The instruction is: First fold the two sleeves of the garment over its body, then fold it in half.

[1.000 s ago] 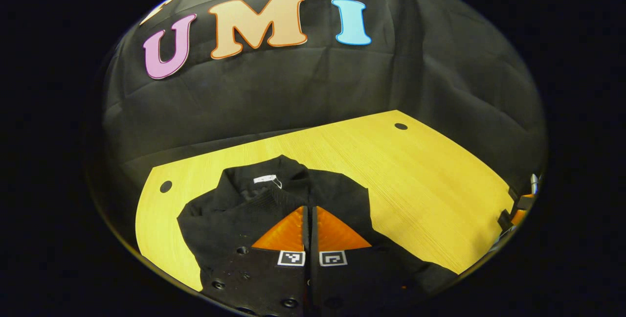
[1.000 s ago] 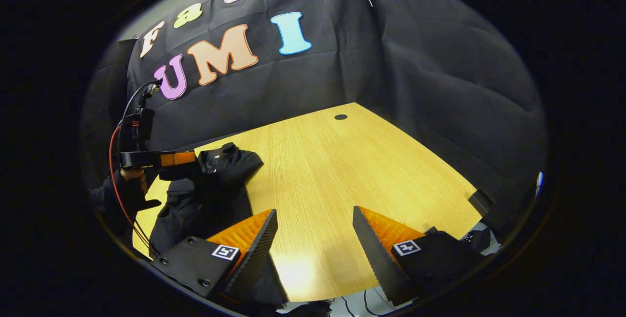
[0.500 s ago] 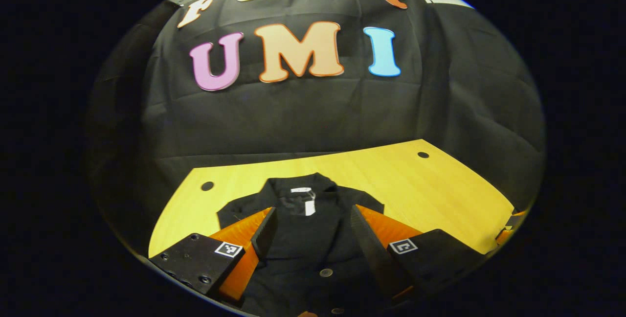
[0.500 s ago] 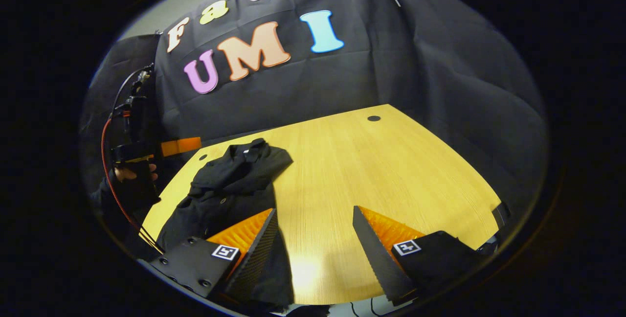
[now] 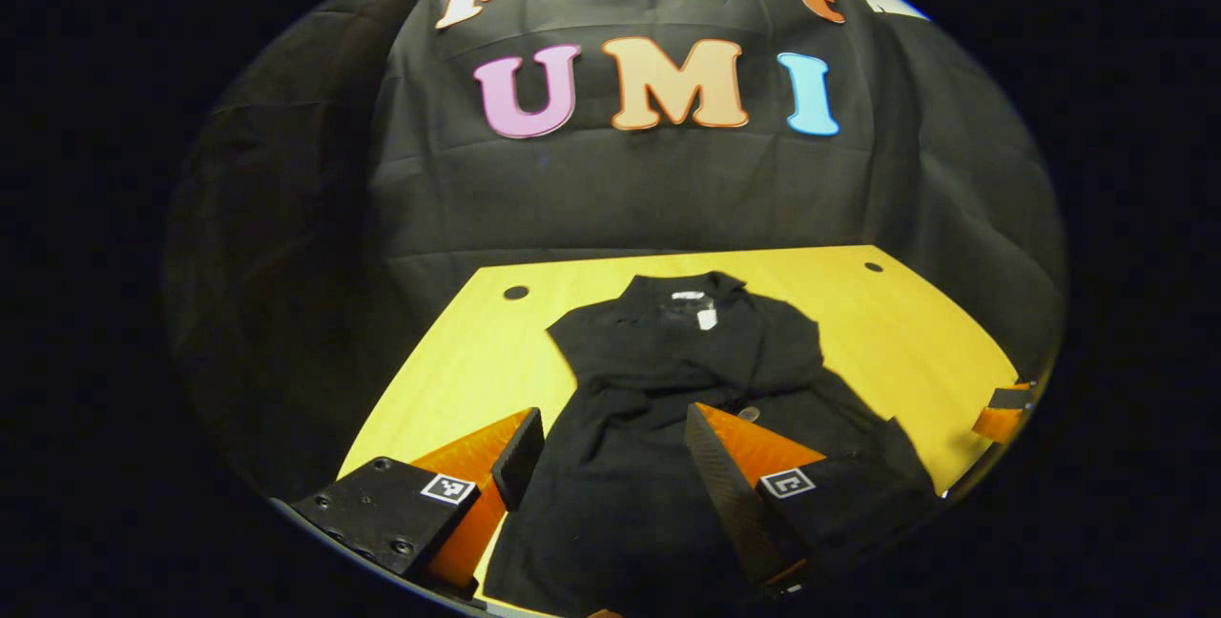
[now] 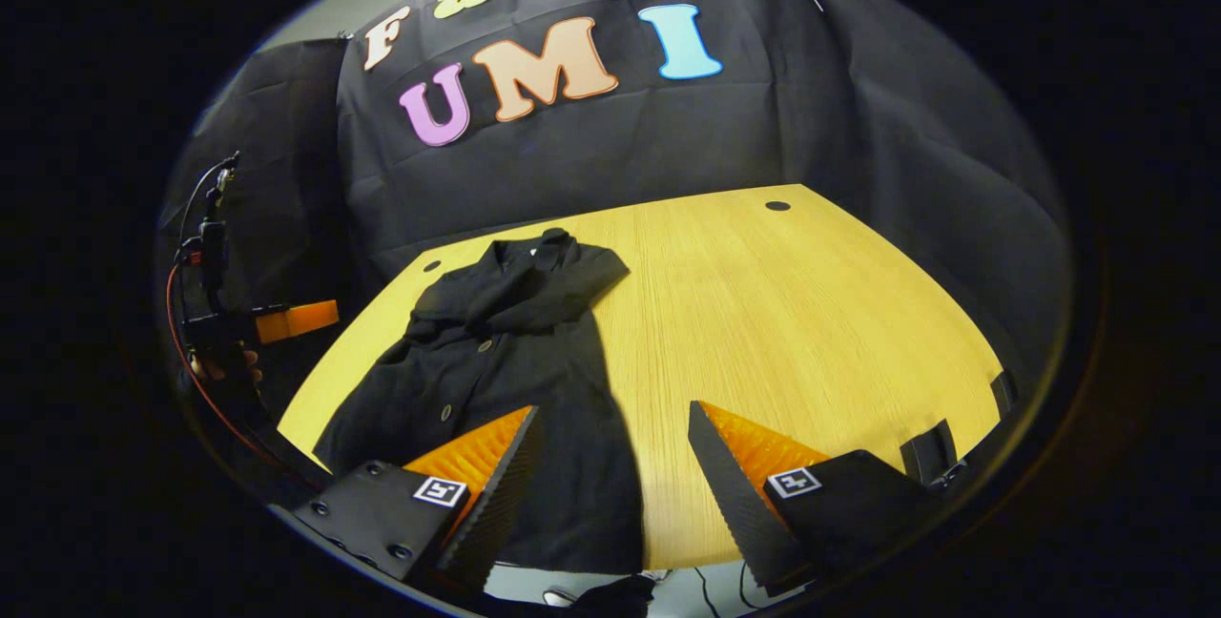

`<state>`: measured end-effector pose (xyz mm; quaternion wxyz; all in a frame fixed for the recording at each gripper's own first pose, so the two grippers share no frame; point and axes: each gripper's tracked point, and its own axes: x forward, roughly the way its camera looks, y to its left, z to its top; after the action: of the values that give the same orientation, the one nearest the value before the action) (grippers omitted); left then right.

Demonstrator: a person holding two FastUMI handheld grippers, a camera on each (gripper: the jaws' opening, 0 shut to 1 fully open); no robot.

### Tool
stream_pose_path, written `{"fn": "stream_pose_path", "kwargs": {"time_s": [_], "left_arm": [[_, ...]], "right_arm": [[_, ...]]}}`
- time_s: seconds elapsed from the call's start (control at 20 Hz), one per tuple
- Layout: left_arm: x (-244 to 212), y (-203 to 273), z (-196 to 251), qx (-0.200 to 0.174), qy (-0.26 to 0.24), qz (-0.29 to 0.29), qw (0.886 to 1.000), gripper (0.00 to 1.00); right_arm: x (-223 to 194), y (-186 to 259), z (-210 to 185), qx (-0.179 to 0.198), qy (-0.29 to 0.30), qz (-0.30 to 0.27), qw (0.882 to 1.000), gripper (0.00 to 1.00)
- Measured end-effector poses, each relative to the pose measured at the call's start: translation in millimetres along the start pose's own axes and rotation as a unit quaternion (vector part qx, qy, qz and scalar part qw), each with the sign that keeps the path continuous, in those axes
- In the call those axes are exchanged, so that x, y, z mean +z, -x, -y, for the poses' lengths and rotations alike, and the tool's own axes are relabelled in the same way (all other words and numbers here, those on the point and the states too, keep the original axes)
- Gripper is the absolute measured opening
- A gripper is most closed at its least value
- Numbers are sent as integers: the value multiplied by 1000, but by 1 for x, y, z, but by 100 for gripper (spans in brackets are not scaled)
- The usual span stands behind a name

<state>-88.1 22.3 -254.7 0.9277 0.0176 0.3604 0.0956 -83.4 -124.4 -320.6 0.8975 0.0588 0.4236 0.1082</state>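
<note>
A black buttoned garment (image 5: 687, 380) lies flat on the yellow wooden table (image 5: 458, 360), collar and white tag (image 5: 706, 315) at the far end. Both sleeves seem to lie folded over its body. My left gripper (image 5: 610, 451) is open and hovers over the garment's near hem with nothing between its fingers. In the right gripper view the garment (image 6: 506, 341) covers the table's (image 6: 782, 313) left part. My right gripper (image 6: 610, 437) is open near the front edge, its left finger (image 6: 506, 465) above the hem. The left gripper (image 6: 286, 320) shows far left, held by a hand (image 6: 224, 365).
Small dark holes (image 5: 516, 292) (image 6: 777, 205) mark the table's far corners. The right gripper (image 5: 1002, 413) peeks in at the right edge of the left gripper view. Black straps (image 6: 925, 451) hang at the table's right corner, and cables (image 6: 706, 585) lie below its front edge.
My left gripper, shut a second ago over the garment, has opened and drawn back towards the near edge. The garment now lies flat. My right gripper stayed open and also drew back.
</note>
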Motion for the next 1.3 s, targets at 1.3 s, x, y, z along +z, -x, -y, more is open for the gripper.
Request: {"fn": "stream_pose_path", "kwargs": {"time_s": [1.3], "left_arm": [[-183, 25, -49, -16, 48, -142, 989, 89]], "right_arm": [[-115, -20, -14, -58, 61, -136, 987, 93]]}}
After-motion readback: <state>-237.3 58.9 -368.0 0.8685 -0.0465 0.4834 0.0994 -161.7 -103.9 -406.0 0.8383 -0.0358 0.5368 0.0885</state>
